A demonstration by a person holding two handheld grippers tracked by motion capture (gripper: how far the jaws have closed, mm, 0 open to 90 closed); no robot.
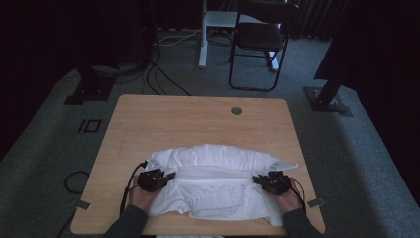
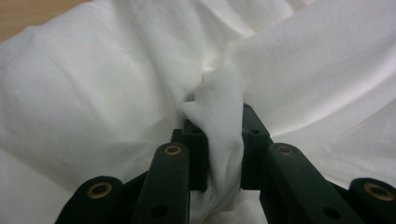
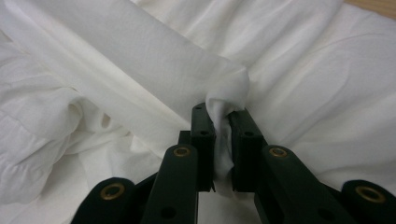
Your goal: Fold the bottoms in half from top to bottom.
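Observation:
A white garment (image 1: 213, 181) lies bunched on the near half of the wooden table (image 1: 198, 119). My left gripper (image 1: 168, 177) is at its left edge, shut on a pinched fold of the white cloth (image 2: 222, 130). My right gripper (image 1: 256, 179) is at its right edge, shut on another bunched fold (image 3: 225, 121). A taut band of cloth runs between the two grippers across the garment. Both hands rest low over the table near its front edge. In each gripper view the cloth (image 3: 140, 60) spreads behind the jaws.
The table's far half is bare wood with a round cable hole (image 1: 236, 110). Beyond it stand a black chair (image 1: 260, 44) and a white desk leg (image 1: 203, 34) on grey carpet. Black stand feet (image 1: 89, 89) and cables lie at the left.

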